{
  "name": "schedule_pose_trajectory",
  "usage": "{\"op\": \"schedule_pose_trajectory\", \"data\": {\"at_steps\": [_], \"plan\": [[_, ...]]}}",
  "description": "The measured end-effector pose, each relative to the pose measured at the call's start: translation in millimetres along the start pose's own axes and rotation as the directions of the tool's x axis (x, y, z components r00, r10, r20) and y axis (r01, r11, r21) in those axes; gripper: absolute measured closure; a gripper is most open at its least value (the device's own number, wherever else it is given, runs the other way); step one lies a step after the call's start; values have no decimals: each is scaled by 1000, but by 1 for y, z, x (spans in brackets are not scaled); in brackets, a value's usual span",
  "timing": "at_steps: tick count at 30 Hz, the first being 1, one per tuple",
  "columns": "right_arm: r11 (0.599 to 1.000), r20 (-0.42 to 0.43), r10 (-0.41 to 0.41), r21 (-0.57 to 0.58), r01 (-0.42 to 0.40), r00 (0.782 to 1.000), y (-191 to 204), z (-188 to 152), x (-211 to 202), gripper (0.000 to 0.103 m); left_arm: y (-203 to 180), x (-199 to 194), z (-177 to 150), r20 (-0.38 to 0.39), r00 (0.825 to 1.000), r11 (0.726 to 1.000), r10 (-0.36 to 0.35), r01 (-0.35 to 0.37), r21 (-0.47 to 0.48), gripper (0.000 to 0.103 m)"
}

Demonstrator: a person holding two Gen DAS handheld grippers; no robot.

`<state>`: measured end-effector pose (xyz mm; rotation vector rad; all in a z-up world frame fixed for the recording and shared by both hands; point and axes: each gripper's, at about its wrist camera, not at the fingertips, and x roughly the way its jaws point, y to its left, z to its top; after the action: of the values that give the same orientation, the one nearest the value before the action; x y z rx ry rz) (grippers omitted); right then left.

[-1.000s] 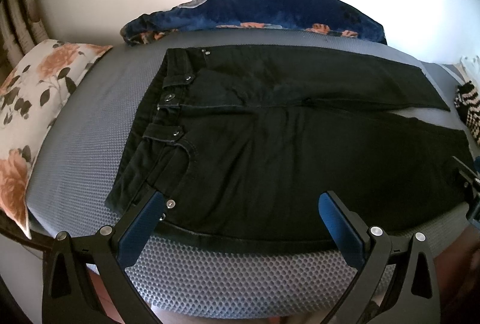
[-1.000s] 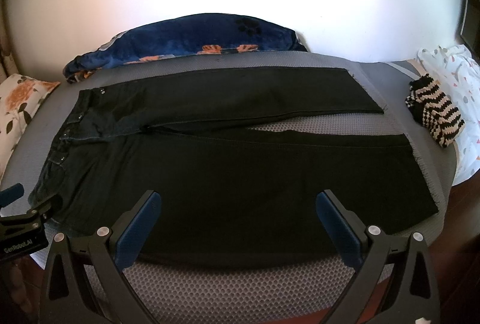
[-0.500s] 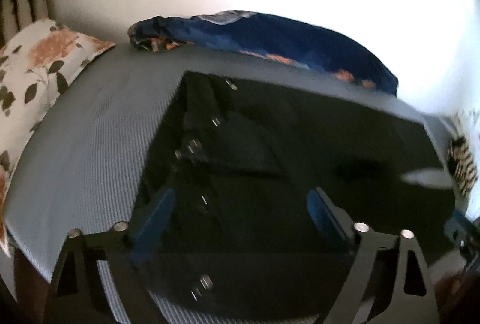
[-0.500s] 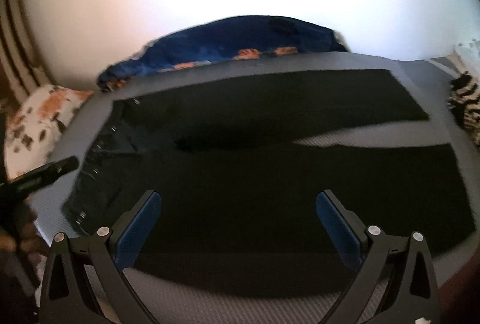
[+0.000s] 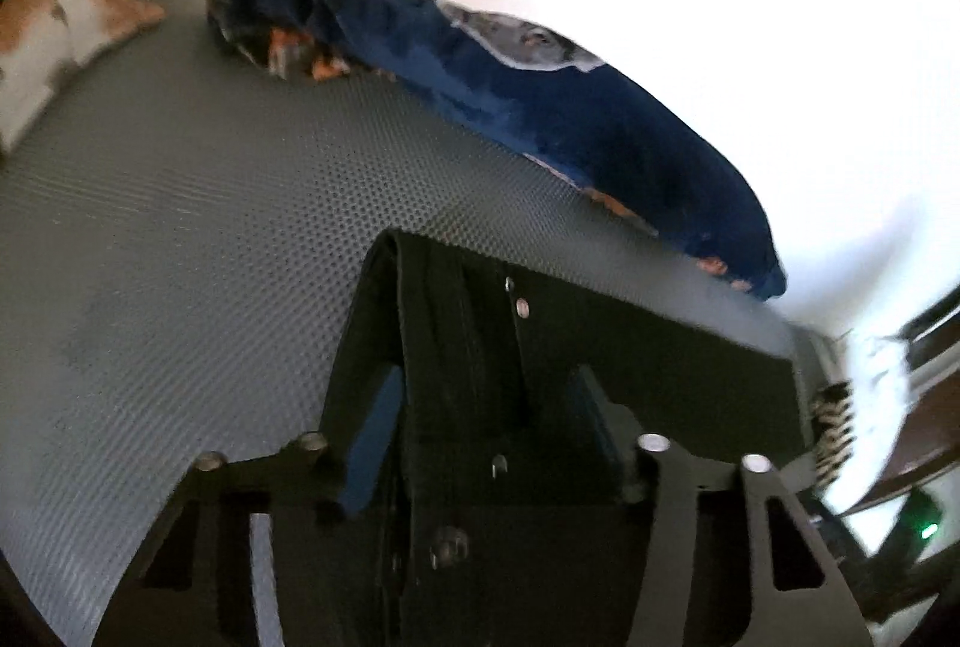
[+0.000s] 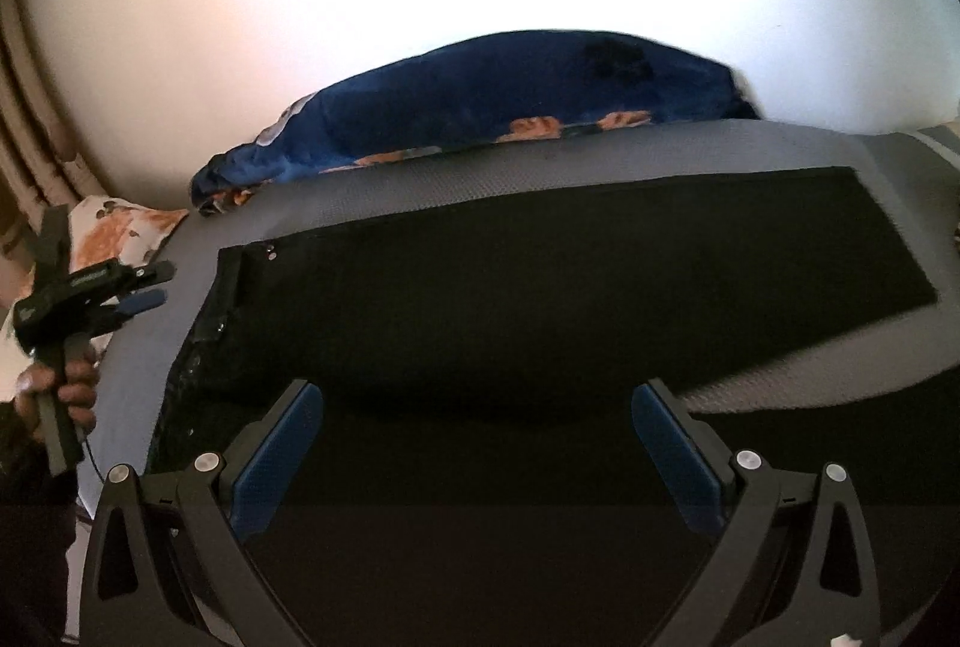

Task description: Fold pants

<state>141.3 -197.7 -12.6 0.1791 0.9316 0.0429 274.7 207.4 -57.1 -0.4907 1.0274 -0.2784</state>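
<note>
Black pants lie spread flat on the grey mesh bed, waist to the left, legs to the right. My right gripper is open and hangs low over the near leg. My left gripper is over the waistband, its blue pads on either side of the waist fabric with a gap between them; the view is blurred. In the right wrist view the left gripper sits at the left, beside the waist, held by a hand.
A dark blue floral blanket is bunched along the far edge by the white wall. A floral pillow lies at the left end. A striped black-and-white cloth lies at the right end.
Both grippers have moved forward and down over the pants. The left gripper has swung left onto the waistband and its jaws have narrowed. The right gripper has stayed wide open.
</note>
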Motion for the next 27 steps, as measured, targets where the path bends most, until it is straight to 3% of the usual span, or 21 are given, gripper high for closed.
{"op": "schedule_pose_trajectory", "data": {"at_steps": [7, 11, 13, 17, 27], "plan": [[998, -65, -11, -57, 7, 998, 19, 8, 39, 1, 37, 40, 34, -93, 988, 988, -127, 117, -105, 59], [997, -80, -11, -77, 5, 997, 25, 17, 53, 1, 51, 53, 42, -124, 985, 987, -119, 104, -123, 59], [997, -84, -11, -81, 4, 996, 26, 22, 60, 1, 55, 58, 44, -133, 980, 983, -149, 132, -128, 60], [995, -84, -19, -98, 11, 996, 28, 29, 71, 1, 53, 63, 45, -162, 964, 974, -209, 190, -126, 72], [992, -89, 45, -111, -55, 995, 23, 49, 96, 1, 37, 100, 58, -195, 928, 945, -319, 296, -136, 74]]}}
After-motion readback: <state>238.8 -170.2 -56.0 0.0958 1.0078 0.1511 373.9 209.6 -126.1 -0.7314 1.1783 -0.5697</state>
